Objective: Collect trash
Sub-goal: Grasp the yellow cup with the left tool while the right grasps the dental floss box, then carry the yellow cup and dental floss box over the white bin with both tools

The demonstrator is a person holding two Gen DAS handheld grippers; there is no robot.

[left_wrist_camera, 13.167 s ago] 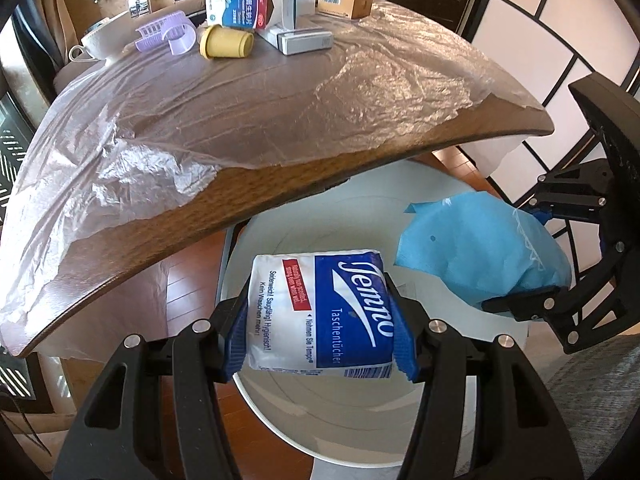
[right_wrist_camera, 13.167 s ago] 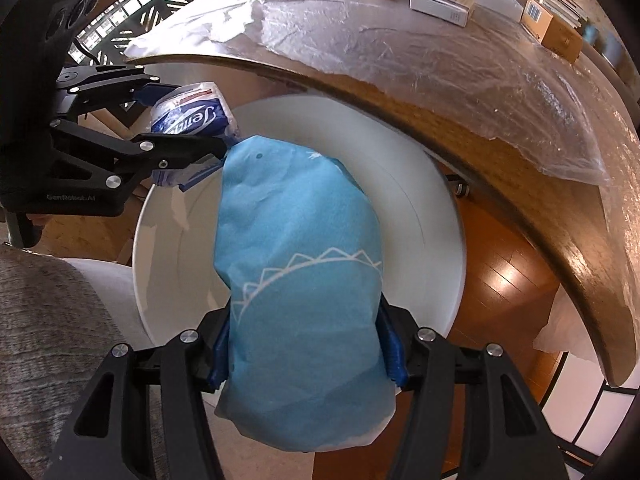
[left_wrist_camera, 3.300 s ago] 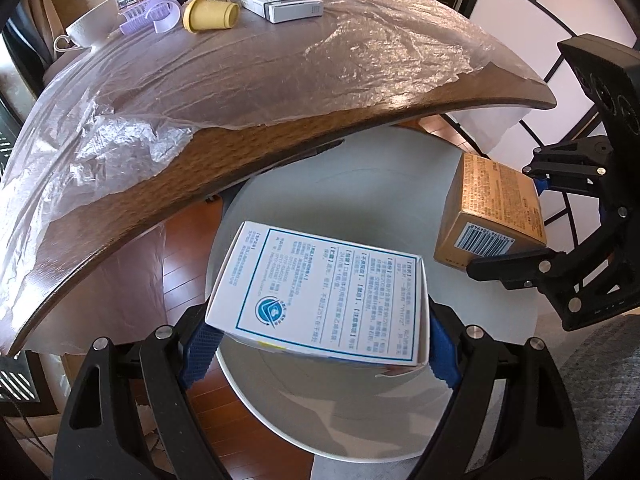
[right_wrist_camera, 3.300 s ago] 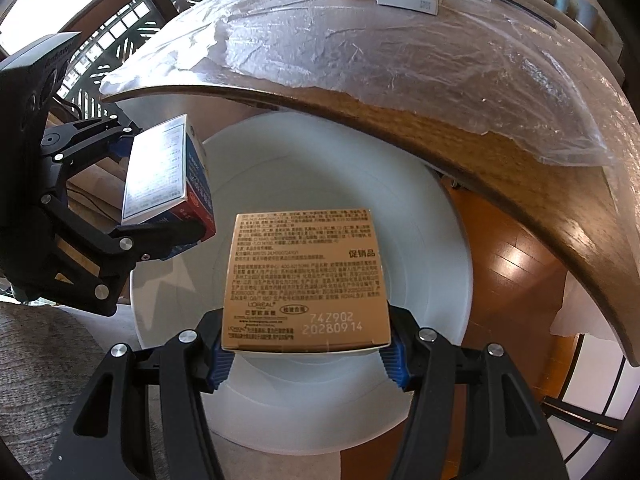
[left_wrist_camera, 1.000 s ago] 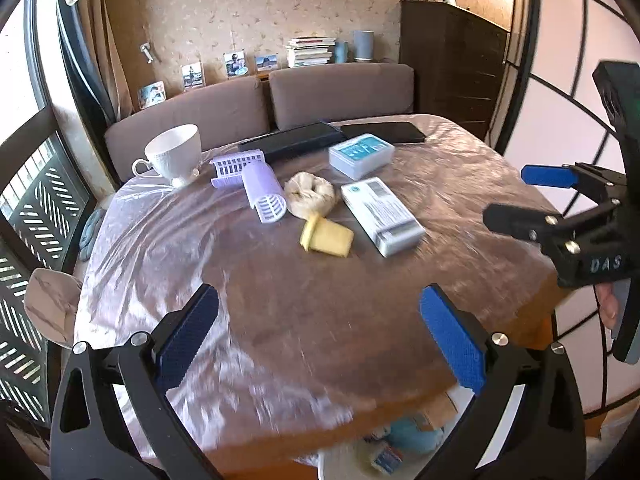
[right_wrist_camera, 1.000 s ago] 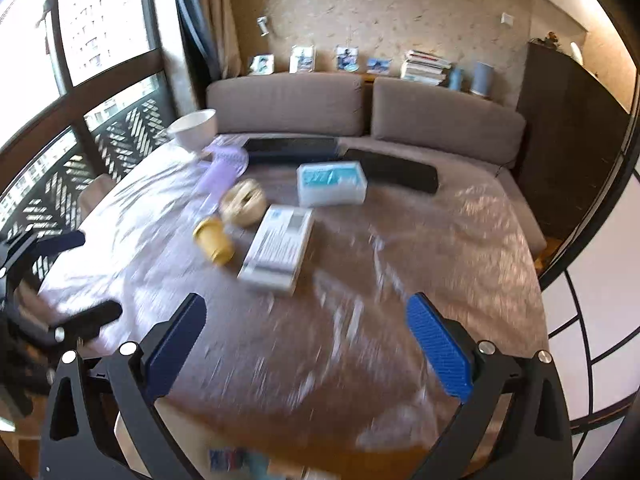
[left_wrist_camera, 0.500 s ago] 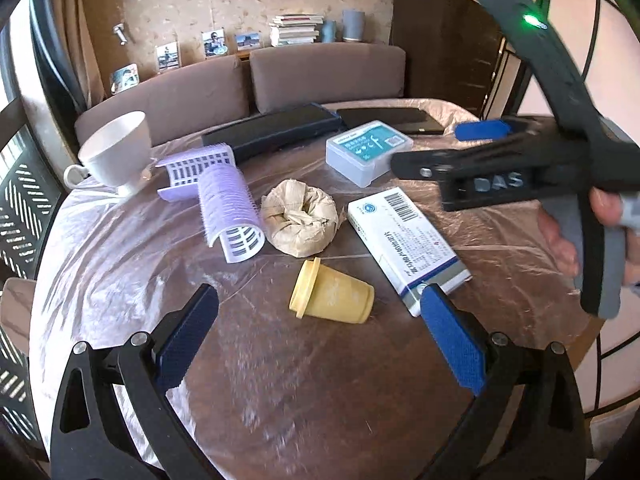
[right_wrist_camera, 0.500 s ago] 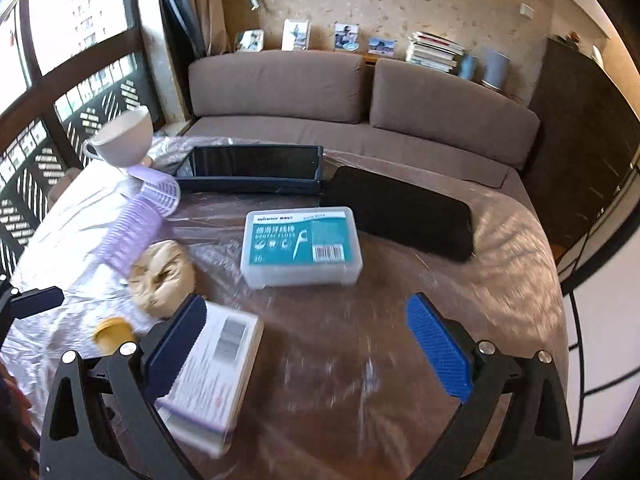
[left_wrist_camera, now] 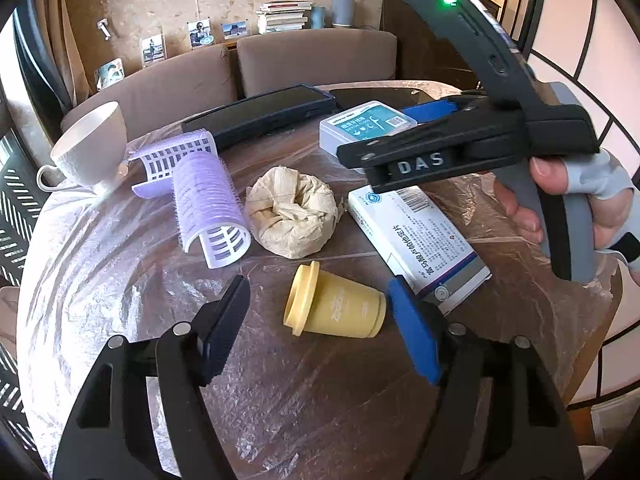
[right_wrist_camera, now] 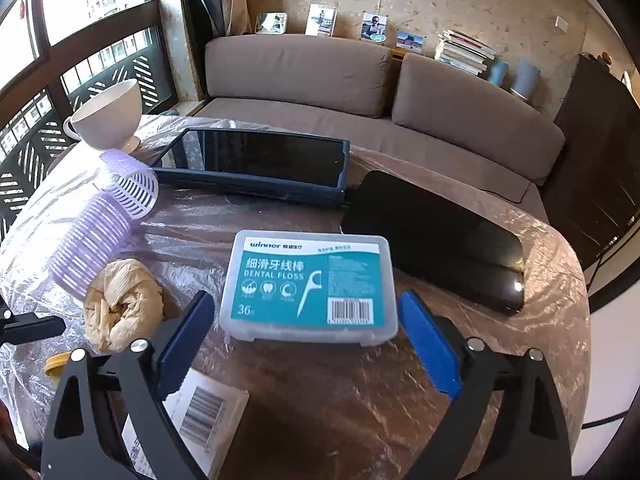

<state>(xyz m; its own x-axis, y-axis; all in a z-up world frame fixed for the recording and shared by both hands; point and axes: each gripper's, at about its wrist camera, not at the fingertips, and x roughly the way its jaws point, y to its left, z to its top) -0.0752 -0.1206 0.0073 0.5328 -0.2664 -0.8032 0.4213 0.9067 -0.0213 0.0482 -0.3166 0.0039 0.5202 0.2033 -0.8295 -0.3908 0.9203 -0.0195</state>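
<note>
The yellow cup (left_wrist_camera: pixel 334 307) lies on its side on the plastic-covered counter (left_wrist_camera: pixel 320 400), between the spread fingers of the left hand-held gripper (left_wrist_camera: pixel 320 328), which grasps nothing. The right hand-held gripper (right_wrist_camera: pixel 304 334), also spread wide and empty, flanks the dental floss box (right_wrist_camera: pixel 310 286), near a crumpled paper wad (right_wrist_camera: pixel 122 304).

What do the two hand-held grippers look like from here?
Both are black frames with silver screws and blue ridged pads. The right hand-held gripper reads "DAS" in white, has a green light and a grey handle held in a grey-sleeved hand. No cables are visible.
</note>
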